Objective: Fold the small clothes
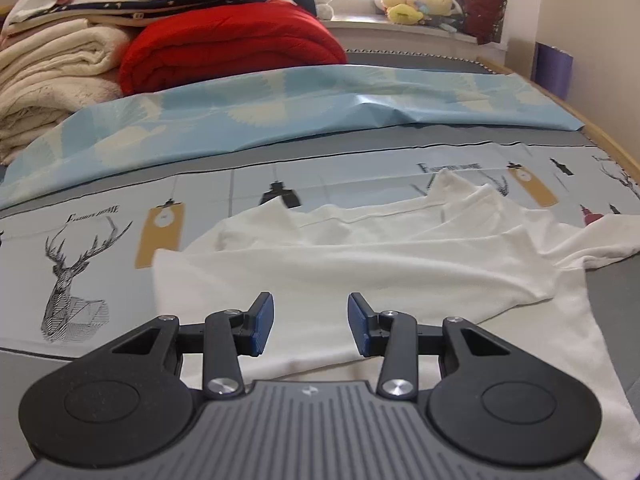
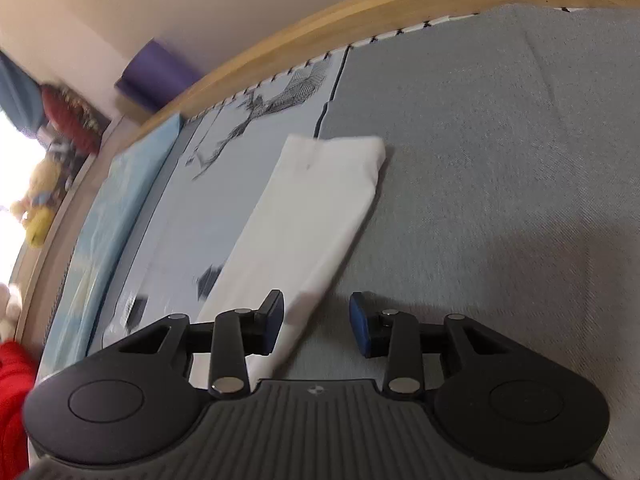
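Observation:
A white T-shirt (image 1: 360,256) lies rumpled and partly folded on the printed bed sheet (image 1: 100,240), filling the middle and right of the left wrist view. My left gripper (image 1: 311,322) is open and empty, just above the shirt's near part. In the right wrist view a white sleeve (image 2: 316,216) of the shirt lies flat across the sheet and the grey cover (image 2: 500,184). My right gripper (image 2: 316,326) is open and empty, with the sleeve's edge passing beside its left finger (image 2: 272,324).
A light blue patterned cloth (image 1: 280,112) lies across the bed beyond the shirt. A red folded quilt (image 1: 228,48) and stacked cream blankets (image 1: 52,80) sit at the back left. Stuffed toys (image 1: 420,0) line the windowsill. The wooden bed rail (image 2: 360,28) and a purple box (image 2: 156,72) border the far side.

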